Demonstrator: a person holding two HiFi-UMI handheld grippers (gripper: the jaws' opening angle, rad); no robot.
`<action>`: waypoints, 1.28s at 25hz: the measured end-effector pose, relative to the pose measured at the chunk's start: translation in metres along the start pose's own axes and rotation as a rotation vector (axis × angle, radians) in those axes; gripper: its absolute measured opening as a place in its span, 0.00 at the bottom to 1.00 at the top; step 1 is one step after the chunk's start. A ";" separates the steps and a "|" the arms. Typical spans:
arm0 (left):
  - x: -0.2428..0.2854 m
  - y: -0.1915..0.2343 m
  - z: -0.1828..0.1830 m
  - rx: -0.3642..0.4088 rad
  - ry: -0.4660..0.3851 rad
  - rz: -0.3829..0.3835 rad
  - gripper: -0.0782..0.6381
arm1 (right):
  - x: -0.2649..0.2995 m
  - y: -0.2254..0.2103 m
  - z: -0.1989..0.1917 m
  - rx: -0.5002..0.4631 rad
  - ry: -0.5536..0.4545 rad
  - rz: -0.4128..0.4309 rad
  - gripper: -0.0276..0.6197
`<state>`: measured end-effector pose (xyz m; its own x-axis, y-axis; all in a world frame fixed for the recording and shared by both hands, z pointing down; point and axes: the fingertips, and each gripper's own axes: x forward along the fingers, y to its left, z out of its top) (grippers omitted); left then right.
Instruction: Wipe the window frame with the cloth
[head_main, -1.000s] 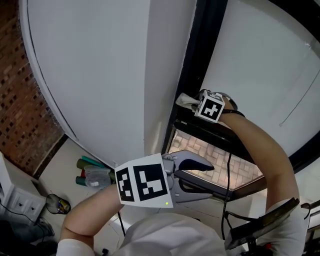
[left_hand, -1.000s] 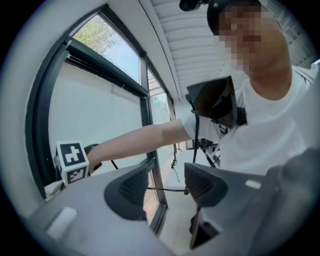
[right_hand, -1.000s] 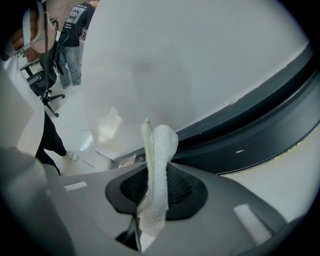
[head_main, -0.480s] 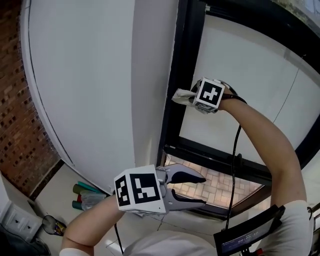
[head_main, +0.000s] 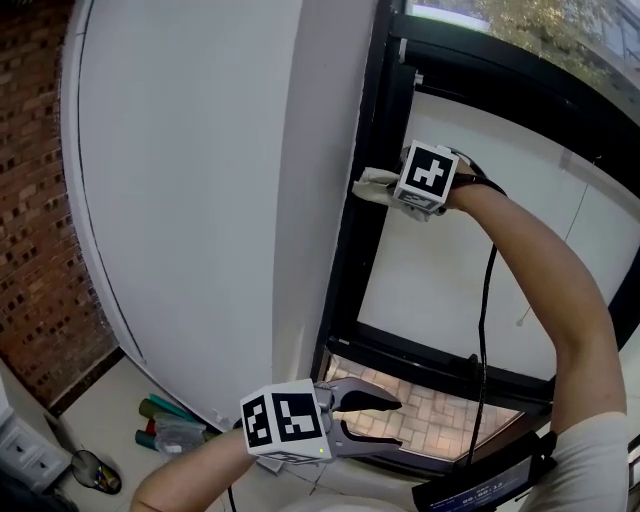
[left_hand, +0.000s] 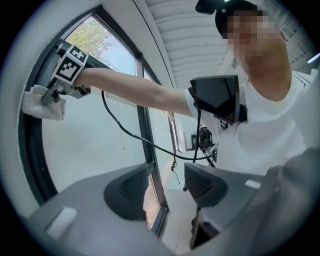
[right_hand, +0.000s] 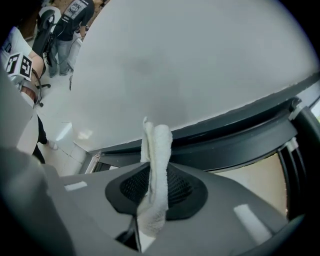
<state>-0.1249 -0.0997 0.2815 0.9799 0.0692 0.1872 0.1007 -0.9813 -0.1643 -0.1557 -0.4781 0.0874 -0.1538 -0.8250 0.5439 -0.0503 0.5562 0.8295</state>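
Observation:
A black window frame (head_main: 362, 210) runs up beside a white wall panel. My right gripper (head_main: 392, 190) is shut on a white cloth (head_main: 374, 185) and holds it against the frame's upright bar, high up. In the right gripper view the cloth (right_hand: 154, 175) stands folded between the jaws, with the dark frame (right_hand: 240, 135) just beyond. My left gripper (head_main: 385, 420) hangs low near the frame's bottom corner, open and empty. The left gripper view shows the gap between its pads (left_hand: 131, 192) and the cloth (left_hand: 44, 102) far up on the frame.
A white curved wall panel (head_main: 200, 180) fills the left. A brick wall (head_main: 30, 250) stands further left. Bottles and clutter (head_main: 165, 425) lie on the floor below. A black cable (head_main: 485, 330) hangs from the right gripper. Brick paving (head_main: 430, 415) shows through the lower pane.
The right gripper has carried the cloth upward along the frame's upright bar. The left gripper has sunk lower in the view and stays open.

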 end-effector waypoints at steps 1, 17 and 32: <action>0.000 0.000 -0.001 -0.002 -0.001 -0.001 0.45 | -0.007 -0.011 0.002 -0.004 0.010 -0.020 0.15; -0.001 0.007 -0.014 -0.016 -0.030 0.002 0.45 | -0.129 -0.179 0.030 -0.019 0.080 -0.409 0.15; -0.005 0.009 -0.012 -0.011 -0.050 -0.006 0.45 | -0.142 -0.155 0.051 -0.039 -0.039 -0.399 0.15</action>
<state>-0.1311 -0.1111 0.2909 0.9867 0.0835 0.1395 0.1048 -0.9826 -0.1530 -0.1761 -0.4418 -0.1246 -0.1671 -0.9705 0.1738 -0.0763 0.1885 0.9791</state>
